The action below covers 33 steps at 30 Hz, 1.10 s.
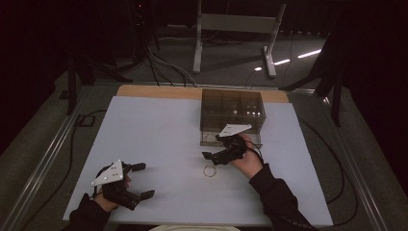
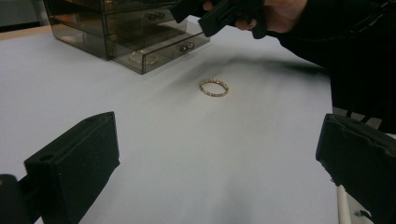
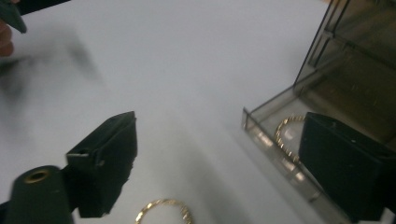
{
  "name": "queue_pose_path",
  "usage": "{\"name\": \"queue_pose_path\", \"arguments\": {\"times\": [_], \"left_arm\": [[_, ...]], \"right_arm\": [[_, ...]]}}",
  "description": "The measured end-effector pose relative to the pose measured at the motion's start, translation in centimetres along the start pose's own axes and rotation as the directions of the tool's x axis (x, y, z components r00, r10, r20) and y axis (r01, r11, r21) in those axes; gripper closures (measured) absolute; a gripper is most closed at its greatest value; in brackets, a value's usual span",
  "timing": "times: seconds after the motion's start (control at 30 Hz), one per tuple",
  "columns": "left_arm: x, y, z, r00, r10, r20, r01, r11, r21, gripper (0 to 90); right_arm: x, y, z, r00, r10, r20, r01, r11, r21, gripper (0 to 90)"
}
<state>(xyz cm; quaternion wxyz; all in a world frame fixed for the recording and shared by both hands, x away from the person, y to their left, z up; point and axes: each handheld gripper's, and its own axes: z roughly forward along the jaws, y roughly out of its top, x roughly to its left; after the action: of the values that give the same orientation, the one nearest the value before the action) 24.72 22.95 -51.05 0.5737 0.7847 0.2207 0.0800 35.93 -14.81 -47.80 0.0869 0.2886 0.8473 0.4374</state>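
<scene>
Smoked plastic drawer box (image 1: 232,110) stands upper centre of the high view on the white table (image 1: 159,139), its bottom drawer (image 1: 211,140) pulled out; from above the contents are too dim to read, but the right gripper view shows a gold bracelet (image 3: 286,135) lying in that open drawer, partly behind one jaw, and the left gripper view seems to show small dark earrings (image 2: 186,46) beside it. Right gripper (image 1: 220,149) sits at centre of the high view, just in front of the drawer, hand tilted with the jaws toward the left of the frame, spread wide with nothing between them. Left gripper (image 1: 140,180) rests at lower left, jaws wide apart and empty. A second gold bracelet (image 1: 210,171) lies flat on the table just below the right gripper.
</scene>
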Motion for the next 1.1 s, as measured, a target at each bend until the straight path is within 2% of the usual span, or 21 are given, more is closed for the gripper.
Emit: {"name": "queue_pose_path", "arguments": {"times": [0.13,0.4,0.8,0.9,0.97,1.03,1.1], "left_arm": [[0.0,0.0,0.0,1.0,-0.002,0.0,0.002,1.0,-0.001,0.5],[0.1,0.0,0.1,1.0,0.0,0.0,0.0,1.0,0.001,0.5],[0.1,0.1,0.0,1.0,-0.004,0.0,0.004,1.0,-0.002,0.5],[0.0,0.0,0.0,1.0,-0.002,0.001,0.002,1.0,-0.001,0.5],[0.0,0.1,0.0,1.0,-0.003,0.002,0.003,1.0,-0.001,0.5],[0.0,0.0,0.0,1.0,-0.004,0.004,0.004,1.0,-0.002,0.5],[0.0,0.1,0.1,1.0,0.003,0.005,-0.003,1.0,0.002,0.5]], "right_arm": [[0.3,-0.7,-0.7,0.9997,0.024,0.005,-0.024,1.0,-0.014,11.0],[0.7,-2.5,-0.8,0.9993,0.036,-0.002,-0.036,0.999,0.011,11.1],[1.5,-4.2,-1.3,0.9977,0.067,-0.014,-0.067,0.998,0.017,11.4],[1.8,-4.7,-1.2,0.9965,0.084,-0.007,-0.083,0.996,0.021,11.4],[2.0,-4.9,-1.2,0.9962,0.087,0.006,-0.087,0.996,0.032,15.3],[2.0,-5.1,-1.2,0.9923,0.122,0.02,-0.123,0.992,0.042,16.6],[1.9,-5.3,-1.2,0.9908,0.132,0.03,-0.133,0.99,0.047,17.8]]}}
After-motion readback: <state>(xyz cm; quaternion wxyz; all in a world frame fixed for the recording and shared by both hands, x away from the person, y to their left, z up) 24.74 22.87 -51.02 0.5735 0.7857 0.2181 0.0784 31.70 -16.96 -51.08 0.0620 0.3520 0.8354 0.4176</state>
